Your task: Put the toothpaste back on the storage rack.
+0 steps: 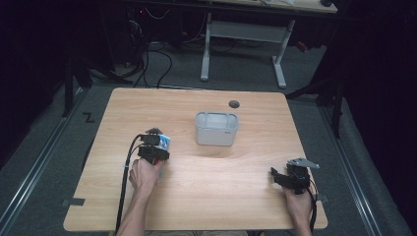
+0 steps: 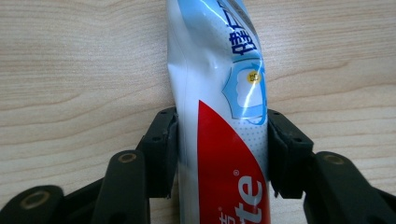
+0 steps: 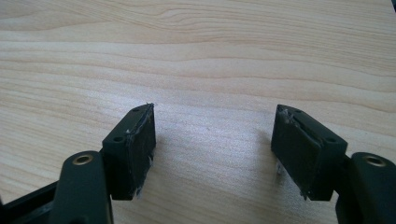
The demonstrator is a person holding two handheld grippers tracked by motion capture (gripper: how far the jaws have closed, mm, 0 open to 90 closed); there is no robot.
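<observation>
A toothpaste tube, white and pale blue with a red band, lies on the wooden table at the left of the middle. My left gripper has a pad pressed against each side of the tube, and the tube's skin is dented just above the pads. In the high view the tube sticks out to the right of the left gripper. The right gripper rests near the table's right front corner, and in its own view the right gripper stands open over bare wood.
A grey rectangular bin stands at the table's middle, right of the tube and farther back. A dark round cable hole sits behind it. Beyond the table are a floor with cables and a white desk frame.
</observation>
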